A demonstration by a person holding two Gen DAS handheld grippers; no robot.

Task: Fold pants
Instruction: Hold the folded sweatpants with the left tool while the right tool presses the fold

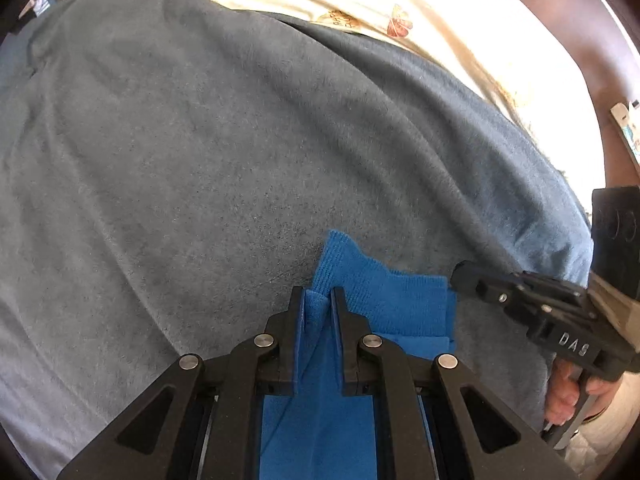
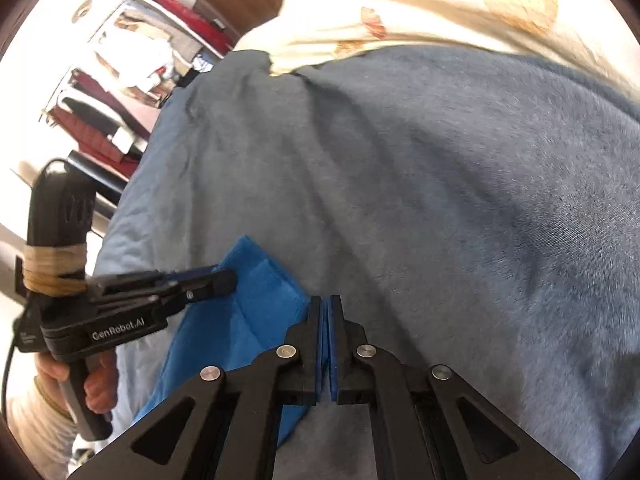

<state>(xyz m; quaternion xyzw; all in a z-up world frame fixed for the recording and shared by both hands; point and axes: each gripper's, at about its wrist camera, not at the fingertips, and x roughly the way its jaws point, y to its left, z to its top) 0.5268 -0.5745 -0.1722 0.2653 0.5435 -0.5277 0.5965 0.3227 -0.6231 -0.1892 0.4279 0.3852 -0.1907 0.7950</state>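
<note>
Now both grippers clench the blue pants point(image 1: 384, 300): the left gripper point(image 1: 318, 300) at six o'clock, the right gripper point(image 1: 460, 280) at four o'clock, over a grey blanket point(image 1: 200, 160).

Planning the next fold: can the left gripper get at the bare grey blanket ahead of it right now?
Probably yes for position: nothing lies on the grey blanket ahead. But the left gripper is shut on the blue pants, so it is not free to grasp.

Bright blue pants point(image 1: 384, 304), ribbed knit, bunched and folded in layers at 6 o'clock on grey blanket point(image 1: 200, 160).
</note>
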